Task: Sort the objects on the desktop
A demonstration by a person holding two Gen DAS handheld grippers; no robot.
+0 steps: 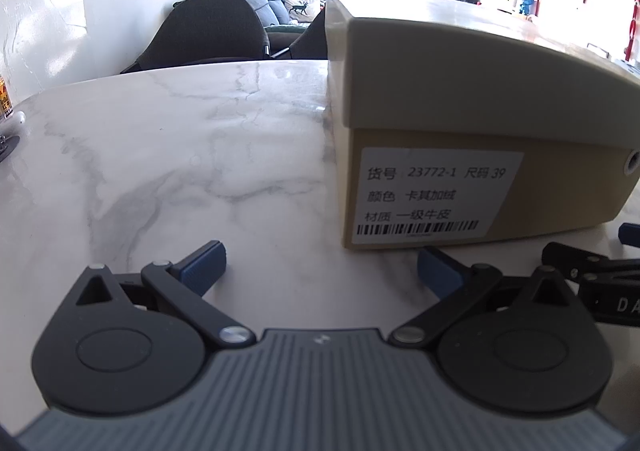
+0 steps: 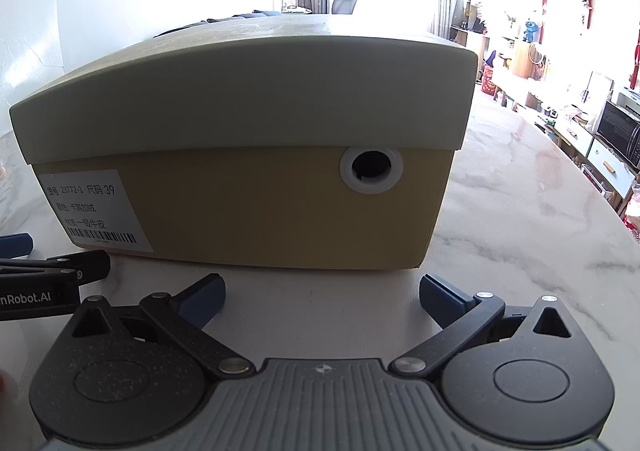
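White marble-veined tabletop (image 1: 160, 155) in a bright living room. The lidded tan cardboard shoebox (image 2: 248, 123) stands just ahead of the right gripper (image 2: 322, 293) and ahead-right of the left gripper (image 1: 320, 269); both gape wide, empty. Risk: the box outspans either opening, so a single-sided pinch may slip or lift only the lid.

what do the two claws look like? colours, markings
Both match: the left claw and right claw have black linkage arms with silver pivot pins, ribbed blue pads, two round black housings and a ribbed grey body with a small logo. White lettering runs along each one's side, "nRobot.AI" on the left. No cables or sleeves visible.
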